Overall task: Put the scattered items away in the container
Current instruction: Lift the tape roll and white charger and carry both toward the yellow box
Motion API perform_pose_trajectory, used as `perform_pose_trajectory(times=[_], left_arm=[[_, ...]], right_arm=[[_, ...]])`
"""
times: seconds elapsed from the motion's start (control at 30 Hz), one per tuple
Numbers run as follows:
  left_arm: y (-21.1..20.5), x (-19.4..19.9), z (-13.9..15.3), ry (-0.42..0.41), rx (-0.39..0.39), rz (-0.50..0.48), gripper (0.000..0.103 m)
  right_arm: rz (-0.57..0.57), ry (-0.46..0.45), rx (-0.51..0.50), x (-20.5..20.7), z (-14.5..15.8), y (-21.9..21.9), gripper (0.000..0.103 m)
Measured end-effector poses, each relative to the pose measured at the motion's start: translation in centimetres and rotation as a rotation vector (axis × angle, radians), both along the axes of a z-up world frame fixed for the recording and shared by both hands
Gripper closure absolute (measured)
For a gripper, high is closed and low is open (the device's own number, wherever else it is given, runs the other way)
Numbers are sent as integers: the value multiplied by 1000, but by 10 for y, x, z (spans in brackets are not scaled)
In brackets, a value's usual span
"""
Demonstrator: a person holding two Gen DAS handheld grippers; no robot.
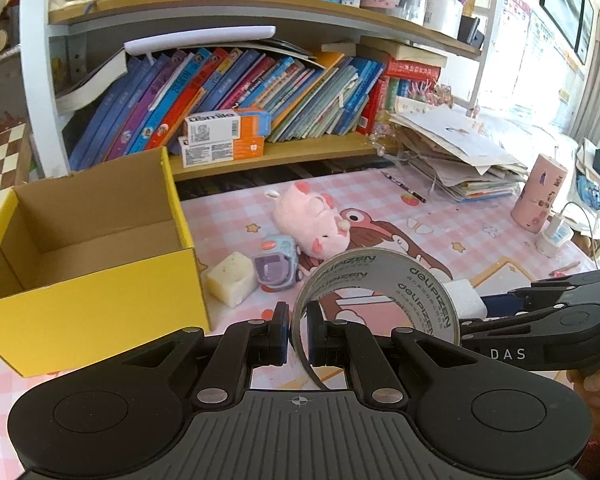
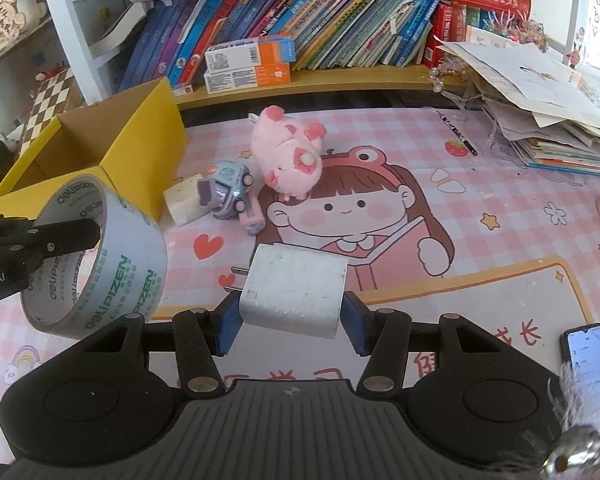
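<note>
Risk was mainly in the tape roll [image 1: 374, 292]: your left gripper [image 1: 298, 334] clenched only its thin wall, so it could swing or slip out before reaching the yellow cardboard box [image 1: 88, 240], which stood empty at the left. Your right gripper [image 2: 292, 322] grasped the white charger plug [image 2: 294, 290] by its sides; a tilt could drop it on the mat [image 2: 480, 248]. The plush pig [image 2: 286, 154], the toy car [image 2: 228, 190] and the soap block [image 2: 184, 198] lay beside the box. A pale purple item under the car was hard to identify.
</note>
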State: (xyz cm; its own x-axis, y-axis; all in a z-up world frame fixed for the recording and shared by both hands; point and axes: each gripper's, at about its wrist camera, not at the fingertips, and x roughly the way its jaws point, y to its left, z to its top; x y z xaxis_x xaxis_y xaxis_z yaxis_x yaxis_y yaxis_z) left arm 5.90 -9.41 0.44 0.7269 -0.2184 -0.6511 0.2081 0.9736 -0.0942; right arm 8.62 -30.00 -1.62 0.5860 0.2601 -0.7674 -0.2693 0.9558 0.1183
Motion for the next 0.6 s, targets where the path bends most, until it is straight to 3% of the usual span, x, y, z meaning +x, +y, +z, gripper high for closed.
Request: perform_pose_trajectory(times=[0.6], left_arm=[[43, -18, 2, -3, -7, 69, 95]], right_arm=[[75, -5, -6, -8, 1, 46, 52]])
